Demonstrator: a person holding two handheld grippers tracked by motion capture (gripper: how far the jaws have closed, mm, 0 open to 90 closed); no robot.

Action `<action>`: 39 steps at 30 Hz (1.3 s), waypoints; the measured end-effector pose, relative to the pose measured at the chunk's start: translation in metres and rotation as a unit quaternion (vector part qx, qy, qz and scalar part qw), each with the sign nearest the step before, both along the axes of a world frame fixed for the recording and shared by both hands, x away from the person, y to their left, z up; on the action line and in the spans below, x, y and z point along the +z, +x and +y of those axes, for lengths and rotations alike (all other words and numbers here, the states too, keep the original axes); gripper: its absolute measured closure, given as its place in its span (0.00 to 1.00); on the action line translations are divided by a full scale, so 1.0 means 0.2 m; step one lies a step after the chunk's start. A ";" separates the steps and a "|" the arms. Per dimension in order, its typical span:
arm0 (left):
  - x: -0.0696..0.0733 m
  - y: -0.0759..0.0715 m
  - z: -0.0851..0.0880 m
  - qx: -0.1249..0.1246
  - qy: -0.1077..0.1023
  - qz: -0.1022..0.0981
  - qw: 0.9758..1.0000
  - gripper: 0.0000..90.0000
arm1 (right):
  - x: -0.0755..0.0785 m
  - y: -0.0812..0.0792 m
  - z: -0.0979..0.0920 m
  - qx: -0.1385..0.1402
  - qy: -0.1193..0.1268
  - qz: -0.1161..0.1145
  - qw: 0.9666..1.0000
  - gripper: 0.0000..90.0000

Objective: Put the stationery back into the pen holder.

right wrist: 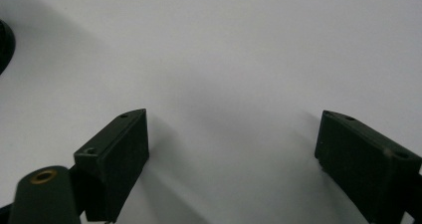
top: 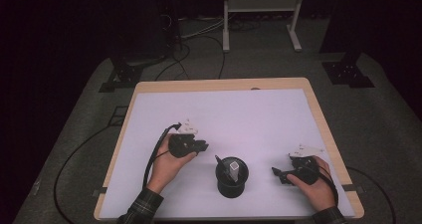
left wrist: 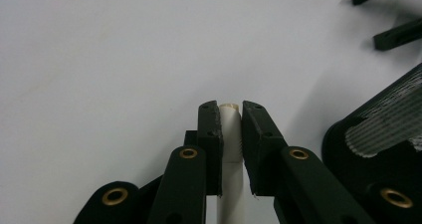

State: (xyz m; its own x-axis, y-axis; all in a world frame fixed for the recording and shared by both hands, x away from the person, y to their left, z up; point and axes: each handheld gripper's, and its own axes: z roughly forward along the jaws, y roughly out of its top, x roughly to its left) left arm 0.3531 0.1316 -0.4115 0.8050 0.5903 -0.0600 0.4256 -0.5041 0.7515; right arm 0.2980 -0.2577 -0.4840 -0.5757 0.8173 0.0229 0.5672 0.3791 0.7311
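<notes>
Looking down from the high view, the left gripper (top: 200, 146) is held above the white table (top: 239, 109), left of a black holder cup (top: 232, 176) that carries one white stick and a dark one; the right gripper (top: 279, 175) rests near the table's right edge. In the left gripper view, the jaws are clamped on a white rod (left wrist: 230, 134), the cup just beside them. In the right gripper view, the right gripper (right wrist: 234, 149) stands wide apart over bare table, holding nothing. Judgement: carrying step in hand; next move likely calls for aligning the rod upright over the cup's mouth before release
</notes>
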 end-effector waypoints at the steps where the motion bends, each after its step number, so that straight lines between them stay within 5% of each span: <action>1: 0.02 -0.01 0.00 0.000 -0.003 -0.004 1.000 0.88 | 0.00 0.00 0.00 0.000 0.000 0.000 1.000 0.14; 9: 0.17 -0.06 0.04 -0.004 -0.037 -0.040 0.999 0.88 | 0.00 0.00 0.00 0.000 0.000 0.000 1.000 0.14; 20: 0.39 -0.18 0.03 -0.027 -0.087 -0.085 0.992 0.88 | 0.00 0.00 0.00 0.000 0.000 0.000 1.000 0.14; 39: 0.52 -0.25 -0.10 -0.074 -0.131 -0.107 0.983 0.88 | 0.00 0.00 0.00 0.000 0.000 0.000 1.000 0.14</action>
